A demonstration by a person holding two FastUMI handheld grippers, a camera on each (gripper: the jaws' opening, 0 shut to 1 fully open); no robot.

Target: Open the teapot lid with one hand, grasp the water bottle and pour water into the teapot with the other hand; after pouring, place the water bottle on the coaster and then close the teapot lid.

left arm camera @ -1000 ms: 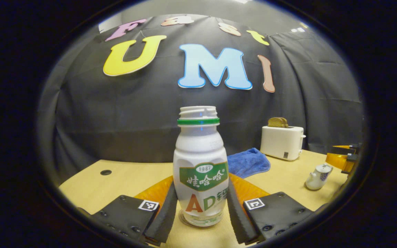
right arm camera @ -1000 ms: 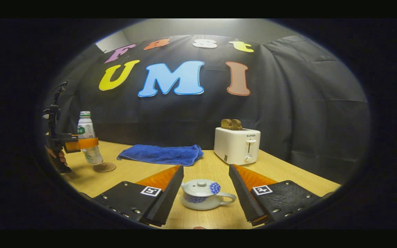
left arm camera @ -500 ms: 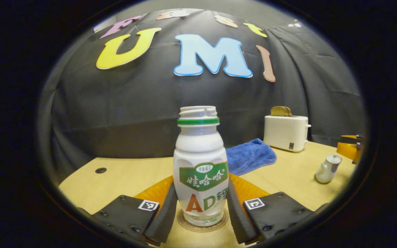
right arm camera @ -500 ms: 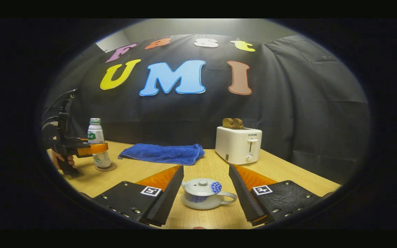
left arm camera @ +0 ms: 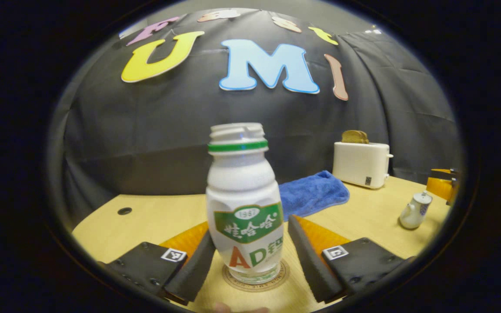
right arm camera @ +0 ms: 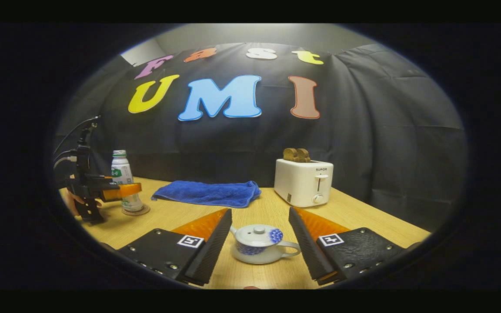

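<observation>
- Left gripper view: the left gripper (left arm camera: 247,265) has its jaws spread around the bottle (left arm camera: 244,204). The right finger stands clear of it; the left finger lies close against the bottle's side, and I cannot tell whether it touches.
- The bottle stands uncapped on the coaster (left arm camera: 257,278), leaning slightly toward 11 o'clock.
- From the bottle, the cloth (left arm camera: 311,195) lies at 2 o'clock on the table (left arm camera: 146,221), with the toaster (left arm camera: 360,163) beyond it at the wall.
- The teapot (left arm camera: 413,211) sits at 3 o'clock, well apart from the bottle.
- Right gripper view: the right gripper (right arm camera: 259,243) is open wide, one finger on either side of the teapot (right arm camera: 261,243), both clear of it.
- The lid (right arm camera: 255,234) sits on the teapot; the handle points to 3 o'clock.
- The cloth (right arm camera: 207,193) lies at 11 o'clock from the teapot and the toaster (right arm camera: 303,180) at 1 o'clock.
- At 10 o'clock, far off, the bottle (right arm camera: 124,180) stands on the coaster (right arm camera: 135,210) with the left gripper (right arm camera: 126,190), held by a hand (right arm camera: 74,201), about it.
</observation>
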